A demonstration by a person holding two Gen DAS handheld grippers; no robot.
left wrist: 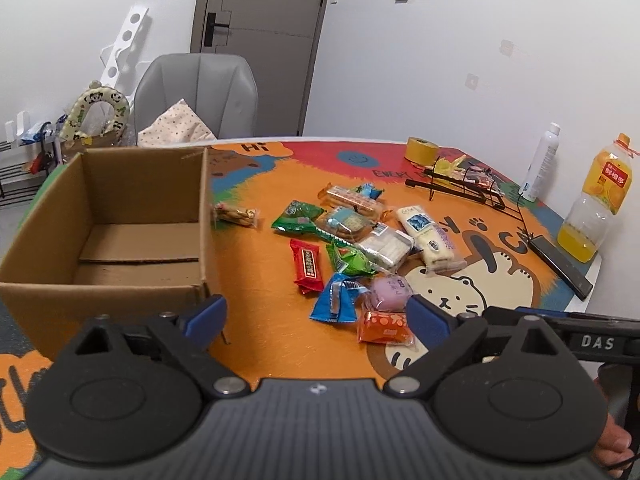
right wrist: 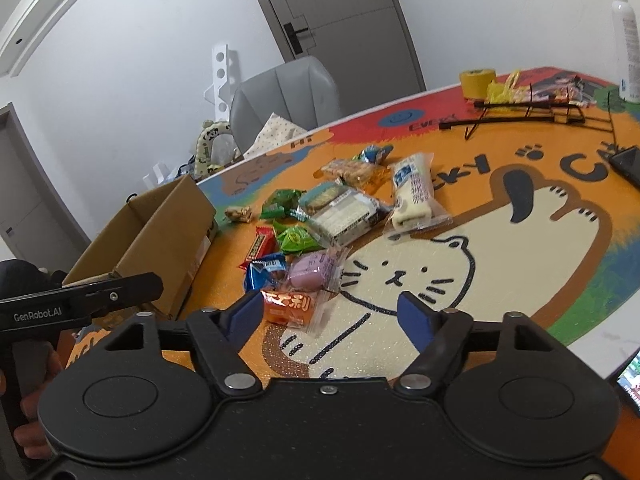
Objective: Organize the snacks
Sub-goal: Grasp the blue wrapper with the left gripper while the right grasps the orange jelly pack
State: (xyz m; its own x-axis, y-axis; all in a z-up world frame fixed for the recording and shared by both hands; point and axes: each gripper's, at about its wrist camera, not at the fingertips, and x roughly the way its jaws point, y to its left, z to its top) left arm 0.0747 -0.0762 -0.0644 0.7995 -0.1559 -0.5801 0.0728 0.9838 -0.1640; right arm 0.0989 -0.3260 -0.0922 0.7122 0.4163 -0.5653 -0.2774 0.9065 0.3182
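Cat-print surface point(right wrist: 520, 280): snack packets look light, crinkly, slippery. Right claw point(right wrist: 332, 318) & left claw point(left wrist: 316, 316) both open, empty; pinch orange packet point(right wrist: 290, 308) mid-body.

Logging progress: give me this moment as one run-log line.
stage: approach | left gripper: open, empty | right gripper: open, empty, near orange packet | cardboard box: no snacks inside | snack pile: on table

You can read "GenRobot.AI" on the left gripper's handle point(right wrist: 38, 314), "DAS" on the right gripper's arm point(left wrist: 597, 342), and "Hi" on the table mat point(left wrist: 256, 147).
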